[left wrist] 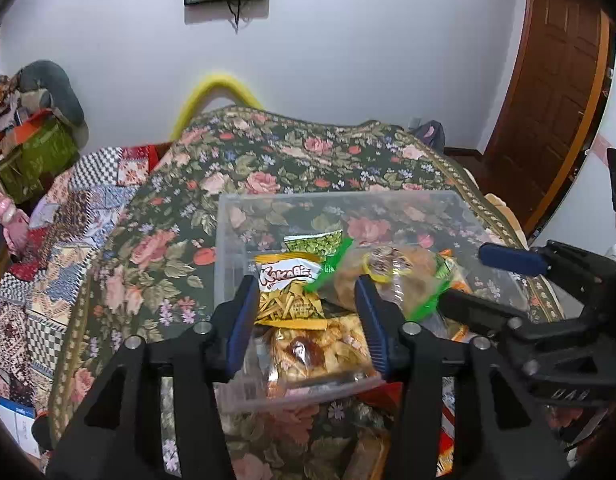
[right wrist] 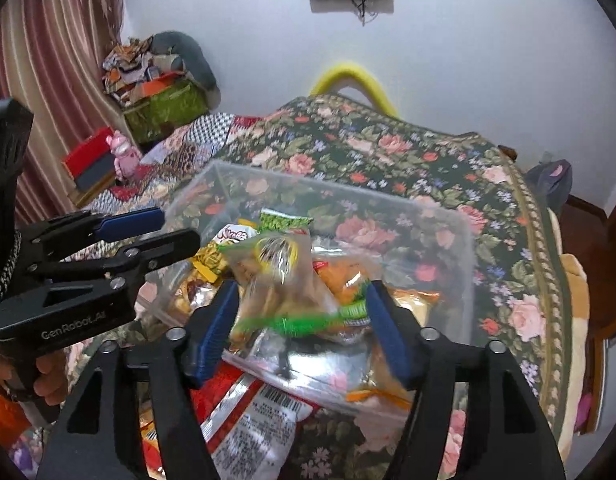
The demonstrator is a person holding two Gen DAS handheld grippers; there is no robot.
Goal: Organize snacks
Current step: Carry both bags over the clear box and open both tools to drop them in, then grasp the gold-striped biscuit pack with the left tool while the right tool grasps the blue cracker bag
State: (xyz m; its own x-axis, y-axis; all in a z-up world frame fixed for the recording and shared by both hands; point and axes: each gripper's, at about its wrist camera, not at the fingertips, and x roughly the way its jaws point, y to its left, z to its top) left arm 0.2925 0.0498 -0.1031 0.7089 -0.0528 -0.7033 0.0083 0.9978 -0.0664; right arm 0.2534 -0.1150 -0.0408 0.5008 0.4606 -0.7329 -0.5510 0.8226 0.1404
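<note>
A clear plastic bin (left wrist: 228,248) (right wrist: 448,216) stands on the floral bedspread and holds several snack packs: a yellow chips pack (left wrist: 288,292), a green pea pack (left wrist: 316,242) and a rice cracker pack (left wrist: 312,352). A clear bag with green edges (right wrist: 276,280) (left wrist: 388,276) is blurred between my right gripper's (right wrist: 304,328) wide-apart fingers, over the bin. I cannot tell whether a finger touches it. My left gripper (left wrist: 308,320) is open and empty over the bin's near left part.
A red snack pack with a barcode (right wrist: 256,412) lies on the bedspread (right wrist: 388,148) in front of the bin. A patchwork quilt (left wrist: 60,240) lies left of it. Boxes and clutter (right wrist: 160,92) stand at the far left; a wooden door (left wrist: 548,80) is right.
</note>
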